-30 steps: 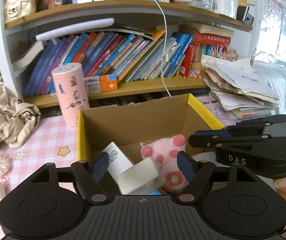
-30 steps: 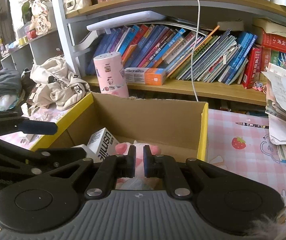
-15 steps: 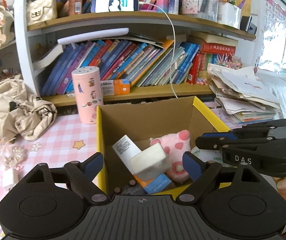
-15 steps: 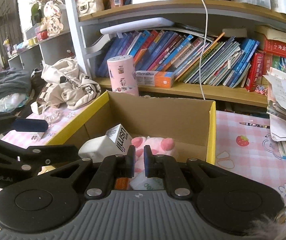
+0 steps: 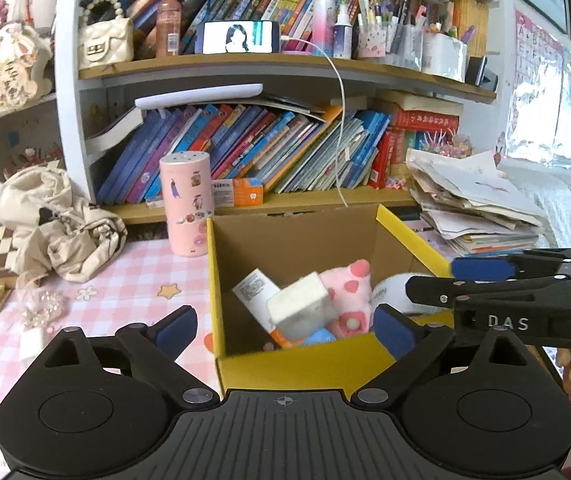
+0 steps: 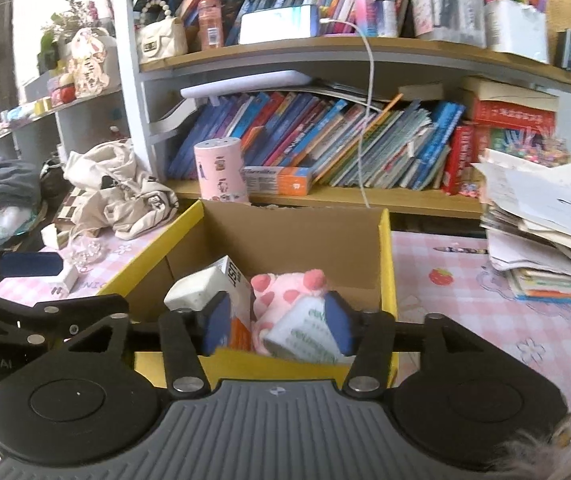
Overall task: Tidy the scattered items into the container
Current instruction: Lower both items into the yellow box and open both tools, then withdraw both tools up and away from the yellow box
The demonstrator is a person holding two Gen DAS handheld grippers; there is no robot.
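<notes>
Over the near edge of the yellow box (image 5: 325, 364), the left hand-held gripper (image 5: 285, 324) has just been opening wide, nothing between its jaws. The right hand-held gripper (image 6: 277, 326) has just opened too, also empty. A pink plush toy (image 5: 345, 292) and a white block (image 5: 301, 308) lie inside. I think both are let go, so next comes reaching for the small white charger (image 5: 31, 344) left on the table (image 5: 125, 292).

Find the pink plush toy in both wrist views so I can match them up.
Left wrist: pink plush toy sits inside the box, right of centre, behind the white block.
Right wrist: pink plush toy sits mid-frame inside the box, just above the gap between the fingers.
Shared landmark: the pink canister behind the box.
</notes>
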